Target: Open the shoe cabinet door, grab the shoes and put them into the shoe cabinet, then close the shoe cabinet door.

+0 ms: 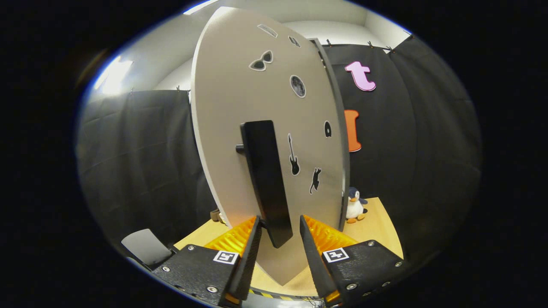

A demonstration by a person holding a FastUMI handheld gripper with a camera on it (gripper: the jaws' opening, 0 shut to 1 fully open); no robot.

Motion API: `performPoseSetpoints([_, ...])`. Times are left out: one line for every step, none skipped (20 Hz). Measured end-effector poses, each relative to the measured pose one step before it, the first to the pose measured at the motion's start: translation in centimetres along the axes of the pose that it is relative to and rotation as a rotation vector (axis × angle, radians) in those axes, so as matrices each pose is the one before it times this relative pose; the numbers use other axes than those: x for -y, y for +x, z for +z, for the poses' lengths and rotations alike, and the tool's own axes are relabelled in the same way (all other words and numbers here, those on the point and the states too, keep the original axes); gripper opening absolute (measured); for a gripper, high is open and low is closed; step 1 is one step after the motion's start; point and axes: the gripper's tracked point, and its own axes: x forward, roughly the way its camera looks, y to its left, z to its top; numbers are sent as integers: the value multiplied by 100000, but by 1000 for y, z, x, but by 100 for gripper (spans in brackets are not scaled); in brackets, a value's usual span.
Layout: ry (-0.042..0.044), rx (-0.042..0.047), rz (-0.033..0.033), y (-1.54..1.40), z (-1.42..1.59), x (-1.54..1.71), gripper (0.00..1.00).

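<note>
Two jaws of the gripper (279,239) stand apart on either side of the black handle (267,182), whose lower end hangs between them; whether they touch it I cannot tell. That handle sits on the pale cabinet door (239,107), dotted with stickers. Right of the door, a toy penguin (354,206) stands on the desk (381,226).

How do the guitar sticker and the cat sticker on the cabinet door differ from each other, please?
The guitar sticker is long, thin and nearly upright; the cat sticker is shorter, stockier and slanted. The guitar sits right beside the black handle; the cat lies lower, farther from it. Both are black silhouettes on the pale door. The gripper is open around the handle's lower end.
</note>
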Motion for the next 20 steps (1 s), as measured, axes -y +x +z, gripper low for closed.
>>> performPoseSetpoints([-98, 378, 790, 853, 247, -585, 60])
performPoseSetpoints([-294, 86, 618, 873, 48, -903, 64])
performPoseSetpoints([-952, 421, 544, 851, 167, -724, 64])
performPoseSetpoints([-1411, 496, 545, 1017, 68, -840, 65])
performPoseSetpoints([-1096, 225, 522, 1126, 215, -702, 66])
performPoseSetpoints([-366, 239, 185, 1092, 192, -731, 67])
performPoseSetpoints([-62, -140, 196, 1199, -48, -660, 68])
performPoseSetpoints([-210, 312, -18, 1187, 189, -521, 68])
performPoseSetpoints([-53, 409, -78, 1376, 95, -914, 69])
performPoseSetpoints([-45, 296, -417, 1235, 94, -659, 70])
performPoseSetpoints([-40, 726, -394, 1207, 160, -385, 71])
performPoseSetpoints([-471, 493, -339, 1274, 148, -440, 72])
performPoseSetpoints([19, 984, -407, 1190, 263, -452, 73])
performPoseSetpoints([-146, 297, -267, 975, 19, -513, 74])
performPoseSetpoints([117, 515, -166, 961, 97, -393, 75])
performPoseSetpoints([27, -172, -283, 1054, 57, -343, 76])
performPoseSetpoints([-72, 541, -459, 1048, 201, -270, 76])
performPoseSetpoints([-768, 624, -774, 784, 174, -330, 78])
performPoseSetpoints([-1106, 539, -738, 601, 161, -295, 80])
performPoseSetpoints([-497, 636, -1431, 614, 169, -218, 82])
